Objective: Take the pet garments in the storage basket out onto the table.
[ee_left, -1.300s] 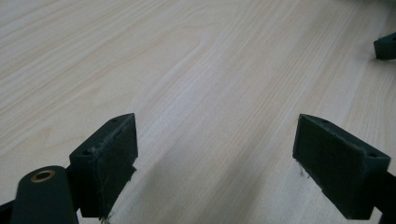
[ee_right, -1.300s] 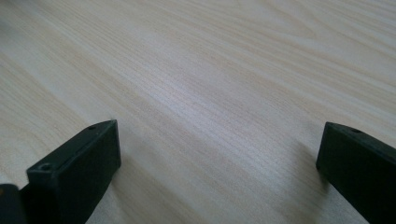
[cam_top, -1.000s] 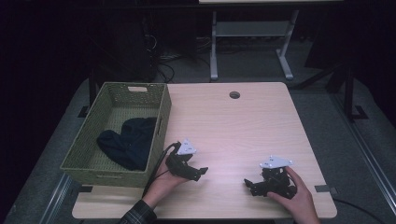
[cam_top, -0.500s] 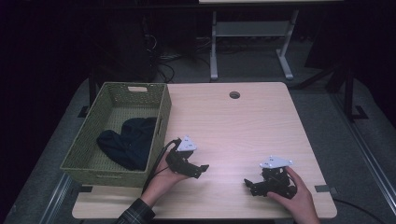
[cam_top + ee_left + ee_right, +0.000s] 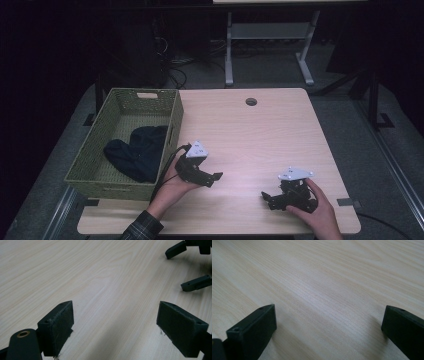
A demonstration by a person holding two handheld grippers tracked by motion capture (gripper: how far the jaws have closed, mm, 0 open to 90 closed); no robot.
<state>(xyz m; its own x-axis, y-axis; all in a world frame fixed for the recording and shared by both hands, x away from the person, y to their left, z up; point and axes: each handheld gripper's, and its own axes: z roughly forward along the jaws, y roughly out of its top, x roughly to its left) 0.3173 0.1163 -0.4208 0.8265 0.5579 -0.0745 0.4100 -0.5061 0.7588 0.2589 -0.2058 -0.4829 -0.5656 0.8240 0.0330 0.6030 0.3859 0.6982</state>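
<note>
My left gripper (image 5: 214, 179) hovers low over the light wooden table (image 5: 250, 135), just right of the basket, with its jaws pointing right. In the left gripper view its jaws (image 5: 115, 315) stand wide open over bare wood. My right gripper (image 5: 266, 200) sits near the table's front right, jaws pointing left. The right gripper view shows it (image 5: 329, 317) open with nothing between its jaws. In the left gripper view, the right gripper's two black jaws (image 5: 190, 267) appear at the top right, spread apart.
A green woven basket (image 5: 90, 165) stands on the table's left side with a dark cloth (image 5: 137, 152) lying inside. A round cable hole (image 5: 251, 101) marks the table's far edge. A metal stand (image 5: 265, 40) is on the floor beyond.
My left gripper has drifted slightly away from the front edge. The right gripper has stayed where it was.
</note>
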